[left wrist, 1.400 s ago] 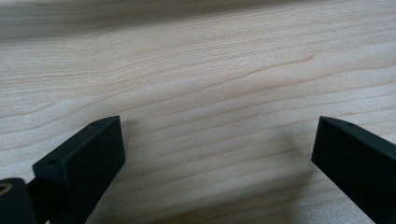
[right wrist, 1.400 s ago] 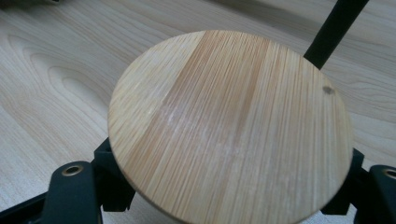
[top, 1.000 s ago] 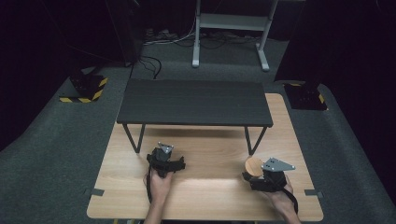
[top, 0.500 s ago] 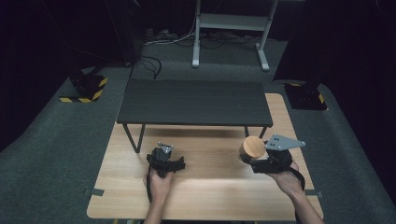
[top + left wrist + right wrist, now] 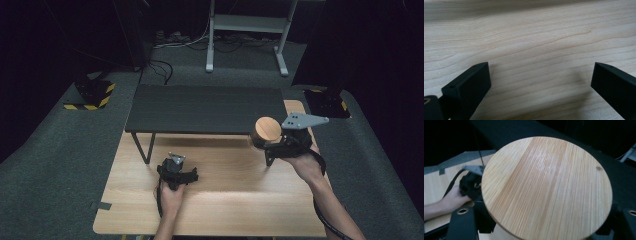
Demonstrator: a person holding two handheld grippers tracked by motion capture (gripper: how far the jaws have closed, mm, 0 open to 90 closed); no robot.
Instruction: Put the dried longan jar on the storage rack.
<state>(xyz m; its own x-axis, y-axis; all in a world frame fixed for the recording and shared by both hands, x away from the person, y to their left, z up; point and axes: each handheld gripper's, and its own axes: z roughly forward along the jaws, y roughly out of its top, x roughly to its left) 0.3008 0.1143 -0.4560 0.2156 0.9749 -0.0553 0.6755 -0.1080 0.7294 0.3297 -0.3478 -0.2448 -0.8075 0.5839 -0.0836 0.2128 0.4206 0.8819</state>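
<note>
Right tongs (image 5: 264, 141) are lifting the wooden cylinder (image 5: 266, 131) higher, toward frame right-centre, clamped on it; its round face is tilting up-left. Left tongs (image 5: 176, 171) are resting wide open, empty, on the table (image 5: 225, 200).

Round wooden disc (image 5: 546, 187) between the tongs (image 5: 544, 220), left hand (image 5: 451, 198) beyond.

Table (image 5: 225, 200) of pale, smooth wood with fine grain; round wooden disc (image 5: 546, 187) faintly glossy; shelf (image 5: 205, 107) dark, matt.

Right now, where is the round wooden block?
High view, right side: the wooden block is held above the table in the right gripper, near the dark shelf front-right corner.
</note>
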